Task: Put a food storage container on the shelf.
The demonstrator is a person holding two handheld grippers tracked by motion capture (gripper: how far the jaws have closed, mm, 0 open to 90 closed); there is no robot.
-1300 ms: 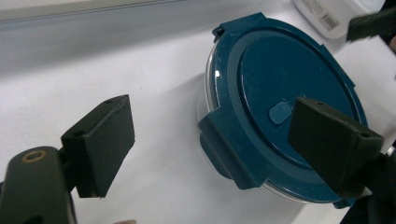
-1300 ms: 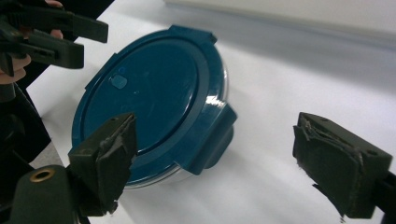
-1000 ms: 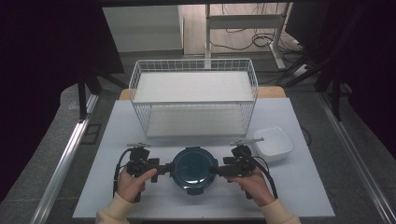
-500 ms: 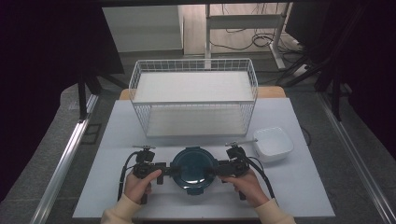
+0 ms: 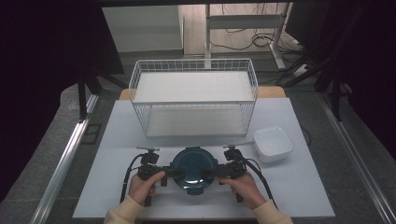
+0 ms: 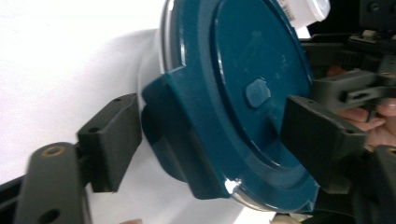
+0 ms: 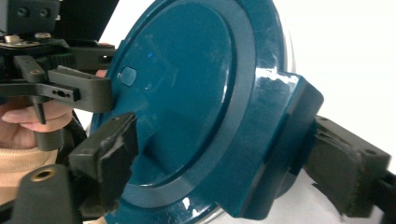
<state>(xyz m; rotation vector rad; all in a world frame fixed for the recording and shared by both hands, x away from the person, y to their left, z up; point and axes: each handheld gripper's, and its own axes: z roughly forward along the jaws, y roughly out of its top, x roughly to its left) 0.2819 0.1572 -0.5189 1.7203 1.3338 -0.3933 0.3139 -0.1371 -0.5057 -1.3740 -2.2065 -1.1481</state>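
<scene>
Round container w/ teal lid (image 5: 193,169) sits on table (image 5: 303,196) just in front of wire basket (image 5: 194,95). Left gripper (image 5: 169,172) and right gripper (image 5: 215,171) have just been closing, jaws straddling the lid's side latch tabs; whether the pads press yet can't be told. Judged rigid, smooth, likely slippery plastic w/ clear, maybe glass base: grip at tabs, keep level.

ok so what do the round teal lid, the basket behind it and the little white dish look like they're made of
Teal lid: seemingly hard plastic with a glossy finish; light glints along its rim, and the clip tabs look moulded in one piece.
Basket: thin white wire, probably coated metal, forming an open grid.
White dish: smooth, matte white with rounded corners; plastic or ceramic, the look leaves it open.
</scene>
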